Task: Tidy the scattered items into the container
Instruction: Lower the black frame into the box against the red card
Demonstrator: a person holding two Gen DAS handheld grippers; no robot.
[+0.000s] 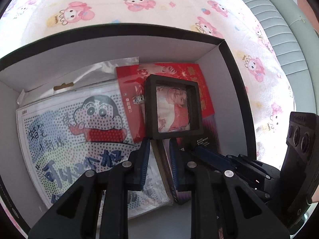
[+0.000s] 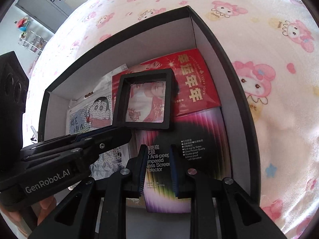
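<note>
Two grippers hover over the black-rimmed cardboard box (image 1: 235, 91) on the pink cartoon-print sheet (image 1: 139, 4), both with jaws parted and gripping nothing. Left gripper (image 1: 159, 145) sits just short of the black square display frame (image 1: 173, 106), which lies atop the red packet (image 2: 191, 79). Right gripper (image 2: 157, 151) hangs above the screen protector box (image 2: 199, 139); the cartoon bead-art kit (image 1: 75, 131) lies alongside.

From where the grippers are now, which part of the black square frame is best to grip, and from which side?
Grip the near rail of the black square frame, coming from above on the side facing the right gripper. The frame lies roughly flat on the red packet, so its raised border probably offers one finger the recess inside and the other the outer wall.
</note>
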